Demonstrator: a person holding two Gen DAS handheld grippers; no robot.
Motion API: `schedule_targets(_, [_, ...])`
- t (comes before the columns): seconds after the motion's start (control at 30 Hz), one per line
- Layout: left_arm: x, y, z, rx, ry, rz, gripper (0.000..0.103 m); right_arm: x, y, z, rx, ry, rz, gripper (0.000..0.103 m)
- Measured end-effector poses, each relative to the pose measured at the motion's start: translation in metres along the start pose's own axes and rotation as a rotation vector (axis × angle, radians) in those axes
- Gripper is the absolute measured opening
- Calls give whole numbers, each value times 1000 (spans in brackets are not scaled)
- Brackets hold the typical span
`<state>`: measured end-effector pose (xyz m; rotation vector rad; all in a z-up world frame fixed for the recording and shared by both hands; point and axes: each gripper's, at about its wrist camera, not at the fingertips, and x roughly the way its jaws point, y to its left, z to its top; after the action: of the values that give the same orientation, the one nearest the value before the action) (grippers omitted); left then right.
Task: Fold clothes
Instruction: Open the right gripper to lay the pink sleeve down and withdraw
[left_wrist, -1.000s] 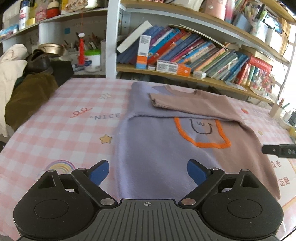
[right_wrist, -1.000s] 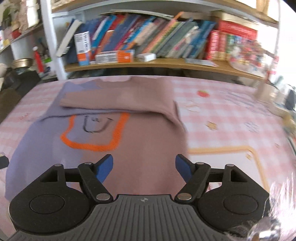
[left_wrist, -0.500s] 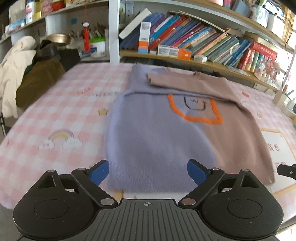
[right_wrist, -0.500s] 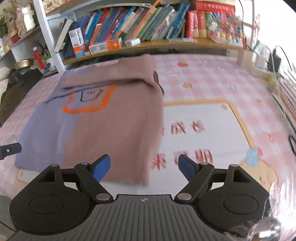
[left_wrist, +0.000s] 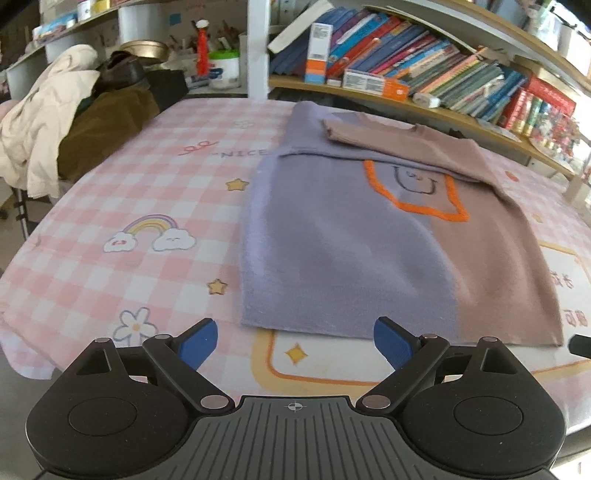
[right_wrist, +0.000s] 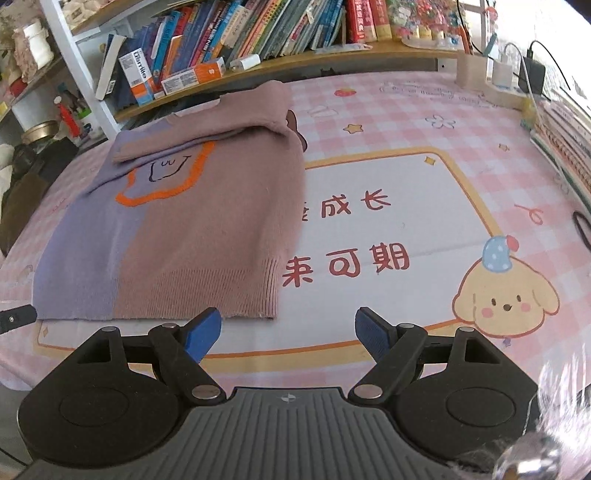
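The bench (left_wrist: 92, 266) wears a pink and white checked cloth (right_wrist: 424, 99) printed with a rainbow, stars, flowers, a puppy in a party hat and a yellow-bordered white panel of red characters. A sweater (left_wrist: 351, 240), half lilac and half dusty pink, lies flat across the middle of the left wrist view, its sleeves folded over the chest, hem near the lower edge. At the upper left, a heap of cream and olive clothes (left_wrist: 74, 129) rests by the bench edge
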<state>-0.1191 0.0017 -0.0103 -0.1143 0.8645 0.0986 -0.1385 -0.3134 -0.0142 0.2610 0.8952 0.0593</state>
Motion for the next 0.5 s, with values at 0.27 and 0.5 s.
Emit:
schedule_targets(0.27, [17,30,18,-96,7,7,94,11,-15,12,116,1,21,77])
schedule_targets(0.5, [32,39,29,-98,19,43,94,25,-18,22,166,14,4,67])
